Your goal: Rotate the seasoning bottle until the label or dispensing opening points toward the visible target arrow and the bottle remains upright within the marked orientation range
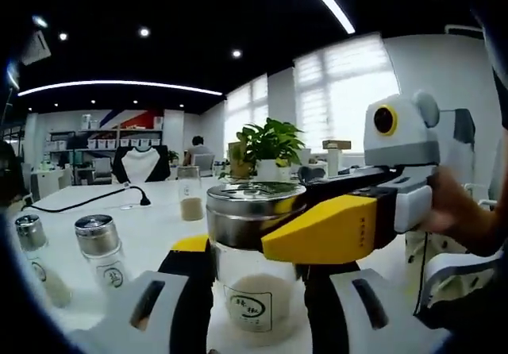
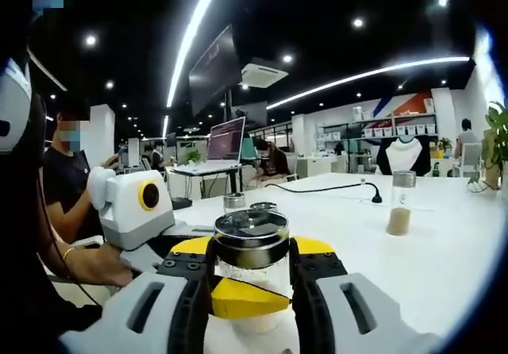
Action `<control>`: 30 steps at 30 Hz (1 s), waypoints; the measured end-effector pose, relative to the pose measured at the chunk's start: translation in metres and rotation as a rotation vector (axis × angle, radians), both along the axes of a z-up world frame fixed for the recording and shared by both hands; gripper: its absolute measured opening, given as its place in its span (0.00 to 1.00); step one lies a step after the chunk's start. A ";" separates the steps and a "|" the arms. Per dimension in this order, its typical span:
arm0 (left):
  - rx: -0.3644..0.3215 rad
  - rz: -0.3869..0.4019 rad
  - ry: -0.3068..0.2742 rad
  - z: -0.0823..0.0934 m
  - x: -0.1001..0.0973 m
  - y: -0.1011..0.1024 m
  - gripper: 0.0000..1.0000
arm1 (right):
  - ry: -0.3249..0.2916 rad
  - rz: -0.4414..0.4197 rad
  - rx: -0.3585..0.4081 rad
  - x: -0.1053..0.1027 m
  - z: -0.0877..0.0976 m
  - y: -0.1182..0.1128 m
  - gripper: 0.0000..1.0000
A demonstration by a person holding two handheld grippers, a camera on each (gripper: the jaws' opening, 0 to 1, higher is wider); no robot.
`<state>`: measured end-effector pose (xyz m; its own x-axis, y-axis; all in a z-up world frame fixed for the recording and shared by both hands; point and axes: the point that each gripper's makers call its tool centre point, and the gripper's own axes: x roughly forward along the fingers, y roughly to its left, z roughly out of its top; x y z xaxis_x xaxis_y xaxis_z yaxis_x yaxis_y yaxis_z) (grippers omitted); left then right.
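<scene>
Clamped between both hand-held grippers, an upright clear glass seasoning bottle [image 1: 252, 282] with a steel lid stands on the white tabletop [image 1: 159, 235]. Its glass body is held by the left hand-held gripper [image 1: 252, 306], its lid by the right hand-held gripper [image 2: 252, 290]. Beside it, two smaller steel-capped shakers [image 1: 99, 251] are seen.

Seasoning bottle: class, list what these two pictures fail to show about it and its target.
- Label, left gripper view: print too small and blurred to read.
- Bottle body, right gripper view: the left tool's yellow tip covers the lower part.
- Lid, left gripper view: right tool crosses it; opening direction unclear.
- Target arrow and marked range: none can be made out on the table.
</scene>
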<state>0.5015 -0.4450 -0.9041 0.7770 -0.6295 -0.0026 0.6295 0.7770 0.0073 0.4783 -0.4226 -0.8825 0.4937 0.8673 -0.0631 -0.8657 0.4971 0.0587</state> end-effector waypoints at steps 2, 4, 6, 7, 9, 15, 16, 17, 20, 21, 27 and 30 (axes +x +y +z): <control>0.002 0.024 0.002 0.000 0.001 0.000 0.45 | 0.011 -0.022 0.003 0.001 0.000 0.000 0.35; 0.003 0.076 0.006 0.000 0.003 0.004 0.45 | 0.035 -0.062 0.005 0.002 -0.001 -0.001 0.36; 0.021 0.104 0.017 0.000 0.005 0.003 0.45 | 0.030 -0.137 0.002 0.008 0.001 -0.006 0.39; 0.022 0.115 0.019 0.000 0.006 0.003 0.45 | 0.020 -0.144 -0.003 0.007 0.001 -0.005 0.39; 0.023 0.135 0.014 0.000 0.007 0.001 0.45 | 0.017 -0.144 0.002 0.005 0.003 0.000 0.36; 0.019 0.202 0.024 0.000 0.007 0.003 0.45 | 0.017 -0.174 -0.011 0.007 0.004 0.004 0.38; 0.019 0.211 0.026 0.000 0.007 0.003 0.45 | 0.015 -0.178 -0.013 0.007 0.004 0.005 0.39; 0.029 0.222 0.020 -0.001 0.008 0.004 0.45 | 0.012 -0.183 -0.020 0.007 0.004 0.005 0.39; 0.023 0.237 0.022 -0.002 0.007 0.005 0.45 | 0.009 -0.184 -0.032 0.008 0.005 0.003 0.37; 0.026 0.238 0.021 -0.002 0.007 0.004 0.45 | 0.006 -0.191 -0.029 0.009 0.005 0.002 0.36; 0.031 0.253 0.016 -0.003 0.006 0.004 0.45 | 0.001 -0.175 -0.060 0.012 0.004 0.002 0.36; 0.033 0.252 0.017 -0.003 0.006 0.004 0.45 | 0.029 -0.181 -0.043 0.014 0.003 0.001 0.36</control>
<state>0.5079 -0.4413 -0.9070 0.9092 -0.4149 -0.0341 0.4159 0.9091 0.0261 0.4926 -0.4212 -0.8792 0.6386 0.7609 -0.1149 -0.7603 0.6469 0.0580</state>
